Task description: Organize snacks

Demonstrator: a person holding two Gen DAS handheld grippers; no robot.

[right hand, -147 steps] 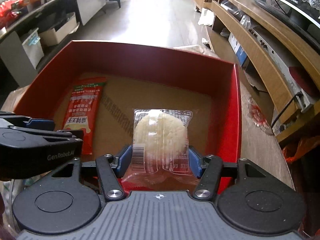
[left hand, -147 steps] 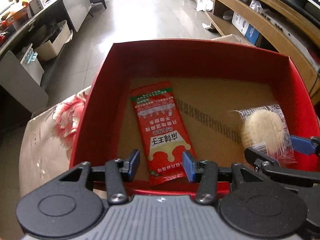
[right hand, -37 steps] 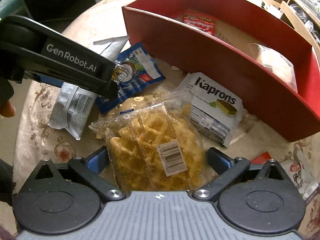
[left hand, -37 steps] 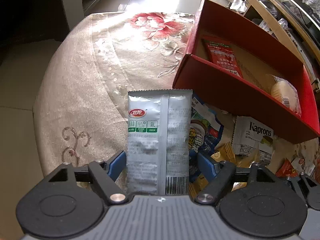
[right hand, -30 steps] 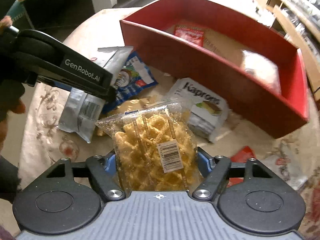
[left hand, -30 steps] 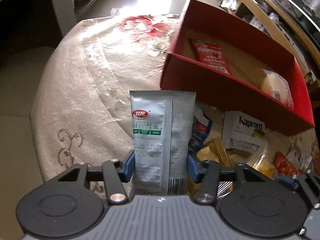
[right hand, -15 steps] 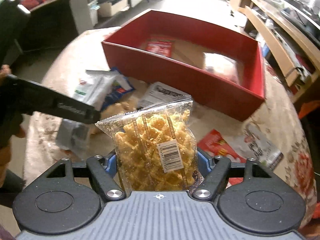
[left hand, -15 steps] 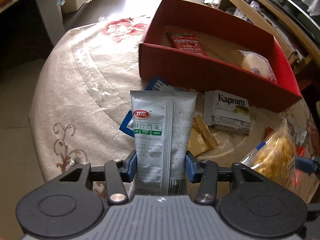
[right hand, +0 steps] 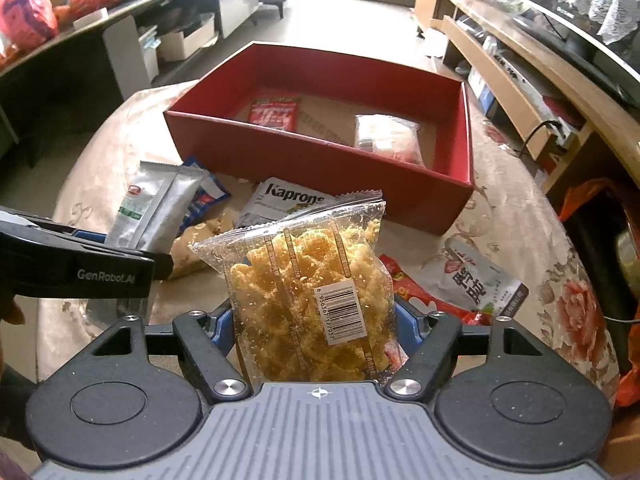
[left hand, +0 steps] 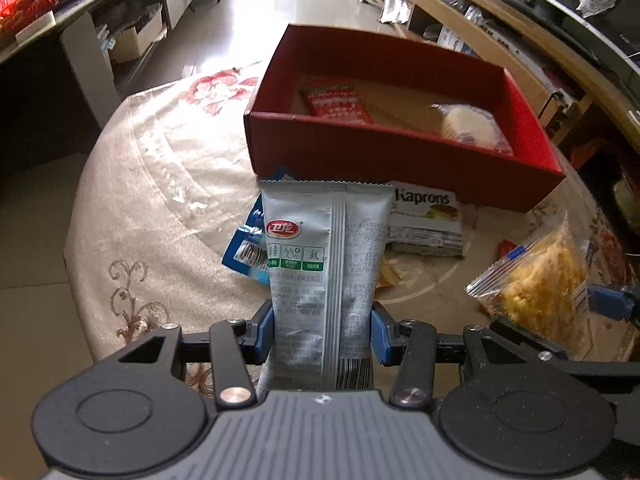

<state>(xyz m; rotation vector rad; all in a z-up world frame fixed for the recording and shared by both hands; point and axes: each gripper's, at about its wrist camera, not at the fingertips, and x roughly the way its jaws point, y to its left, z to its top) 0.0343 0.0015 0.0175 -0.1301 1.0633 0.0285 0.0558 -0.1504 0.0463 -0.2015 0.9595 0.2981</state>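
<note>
My left gripper [left hand: 322, 334] is shut on a silver snack packet [left hand: 324, 264] and holds it upright above the table. My right gripper [right hand: 314, 330] is shut on a clear bag of yellow crisps [right hand: 310, 292], also lifted; that bag shows at the right of the left wrist view [left hand: 536, 284]. The red box [left hand: 400, 160] [right hand: 320, 156] stands ahead of both grippers. It holds a red sachet [left hand: 340, 104] [right hand: 276, 114] and a wrapped pale cake [left hand: 472, 128] [right hand: 386, 136].
On the flowered tablecloth [left hand: 160, 184] lie a Kaprons pack [left hand: 426, 220] [right hand: 288, 198], a blue packet [left hand: 248, 252], a red packet [right hand: 420, 292] and a white packet [right hand: 476, 276]. A wooden TV shelf [right hand: 520, 80] runs along the right. Counters stand at left.
Both grippers closed on their packets, lifted them off the table, and pulled up and back, so the red box now sits farther ahead and more centred.
</note>
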